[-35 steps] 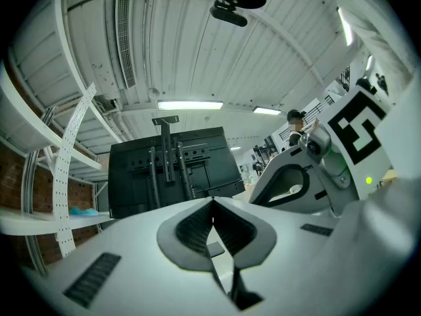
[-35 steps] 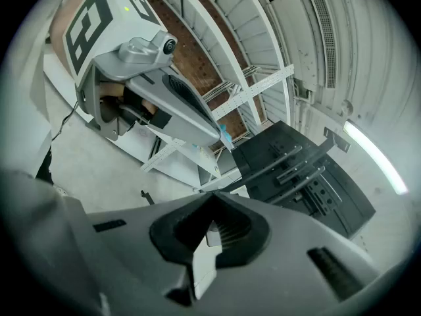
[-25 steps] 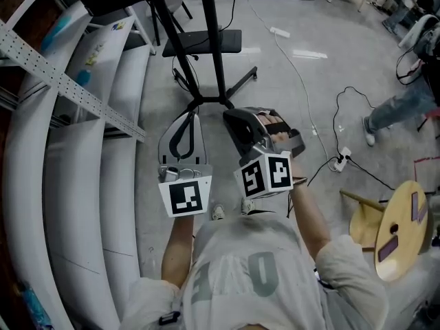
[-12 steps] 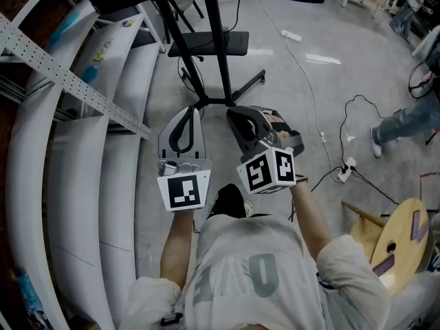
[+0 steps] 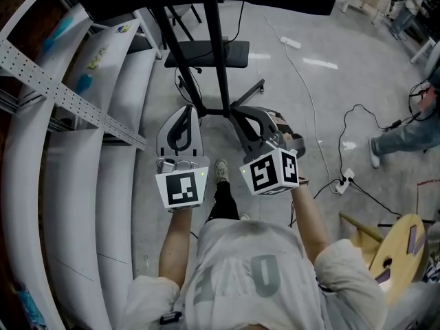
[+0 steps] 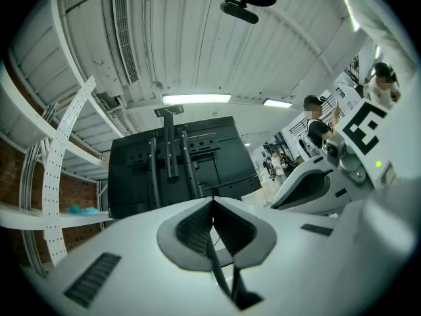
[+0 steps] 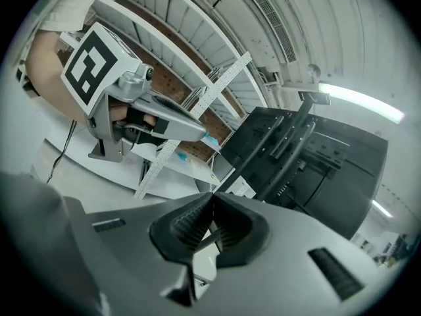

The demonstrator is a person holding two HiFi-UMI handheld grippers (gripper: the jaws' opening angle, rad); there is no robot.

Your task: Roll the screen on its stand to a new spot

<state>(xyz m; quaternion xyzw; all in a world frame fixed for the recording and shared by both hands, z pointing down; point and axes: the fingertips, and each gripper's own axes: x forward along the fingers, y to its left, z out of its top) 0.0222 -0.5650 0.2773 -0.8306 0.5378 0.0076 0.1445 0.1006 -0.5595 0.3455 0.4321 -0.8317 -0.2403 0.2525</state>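
The screen (image 6: 135, 173), long side level, shows its back.

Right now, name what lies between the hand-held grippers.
Head view: between the left hand-held gripper and the right hand-held gripper, the stand's base by the tips and the person's shoe farther back.

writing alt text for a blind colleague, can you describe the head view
Seen from above, a person holds the left tongs and right tongs, both shut and empty, pointed toward the black screen stand on a grey floor. White curved shelving runs along the left; cables trail at right.
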